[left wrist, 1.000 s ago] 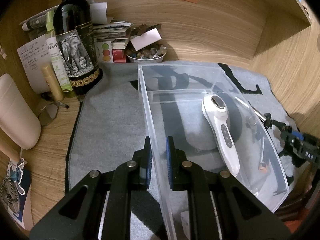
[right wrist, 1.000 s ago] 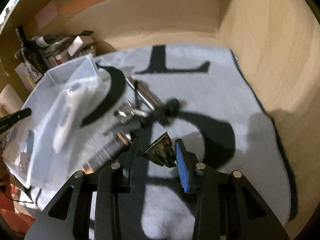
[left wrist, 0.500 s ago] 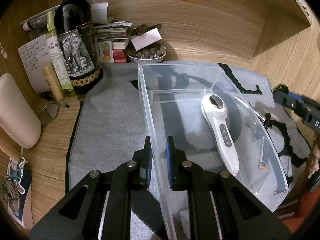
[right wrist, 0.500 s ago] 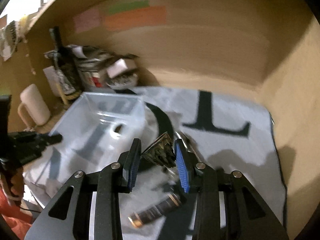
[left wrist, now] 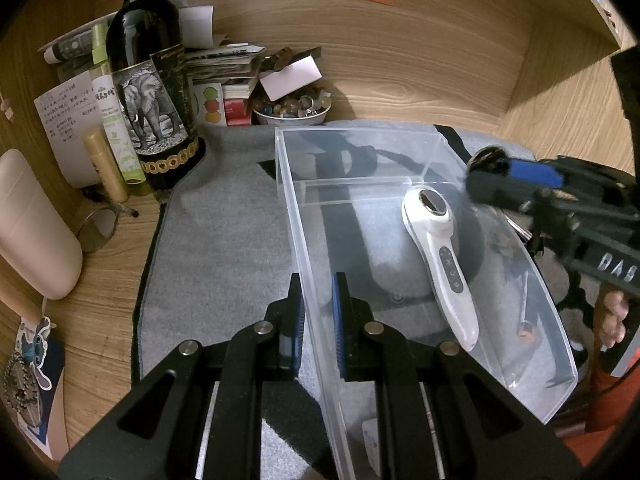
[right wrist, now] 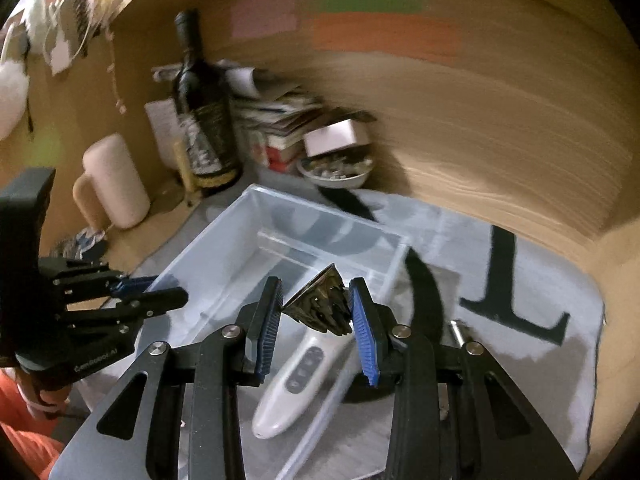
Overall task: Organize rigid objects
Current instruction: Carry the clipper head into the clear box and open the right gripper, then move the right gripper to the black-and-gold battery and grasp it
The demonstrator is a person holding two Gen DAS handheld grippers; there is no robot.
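Observation:
A clear plastic bin (left wrist: pixel 416 148) (right wrist: pixel 224 248) lies on the grey mat, with a white handheld device (left wrist: pixel 440 256) (right wrist: pixel 296 376) inside. My left gripper (left wrist: pixel 318 312) is shut on the bin's left wall. It shows at the left of the right wrist view (right wrist: pixel 132 292). My right gripper (right wrist: pixel 316 312) is shut on a dark, shiny pyramid-shaped object (right wrist: pixel 320 304) and holds it in the air above the bin, over the white device. The right gripper (left wrist: pixel 516 180) also shows at the right of the left wrist view, above the bin's right edge.
A wine bottle (left wrist: pixel 152 92) (right wrist: pixel 204 120), a beige container (left wrist: pixel 32 228), papers and a bowl of small items (left wrist: pixel 294 110) crowd the back left corner. Wooden walls enclose the desk. A metal rod (right wrist: pixel 460 330) lies on the mat (right wrist: pixel 520 280) right of the bin.
My right gripper has lifted the pyramid-shaped object off the mat and carried it left, over the bin. My left gripper and the bin have stayed in place.

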